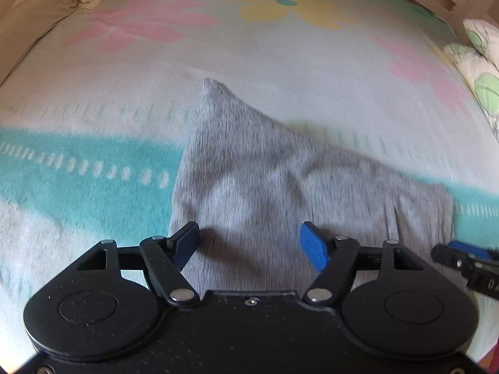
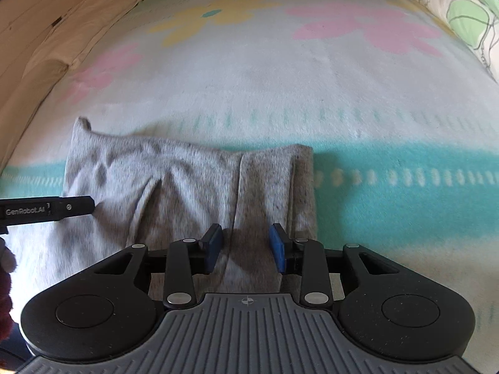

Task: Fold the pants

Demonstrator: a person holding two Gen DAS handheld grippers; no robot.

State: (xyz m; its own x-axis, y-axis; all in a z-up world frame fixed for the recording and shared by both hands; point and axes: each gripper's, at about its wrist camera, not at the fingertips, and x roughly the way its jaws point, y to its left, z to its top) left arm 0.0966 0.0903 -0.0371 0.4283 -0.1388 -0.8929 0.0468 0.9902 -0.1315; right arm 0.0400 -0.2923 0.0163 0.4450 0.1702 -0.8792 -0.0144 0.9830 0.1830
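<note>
Grey knit pants (image 1: 265, 180) lie folded into a rumpled block on a flowered blanket (image 1: 218, 56). My left gripper (image 1: 249, 243) is open, its blue pads wide apart just above the near left part of the pants. In the right wrist view the pants (image 2: 187, 180) stretch from far left to centre, with a folded band along their right end. My right gripper (image 2: 246, 246) is open over that right end, holding nothing. The left gripper's finger (image 2: 62, 208) shows at the left edge over the pants. The right gripper's tip (image 1: 461, 255) shows at the right edge of the left wrist view.
The blanket (image 2: 343, 78) has pink and yellow flowers and a teal stripe (image 2: 405, 187). A beige pillow (image 1: 40, 15) lies at the far left by the headboard. A white pillow with green leaves (image 2: 461, 12) lies at the far right.
</note>
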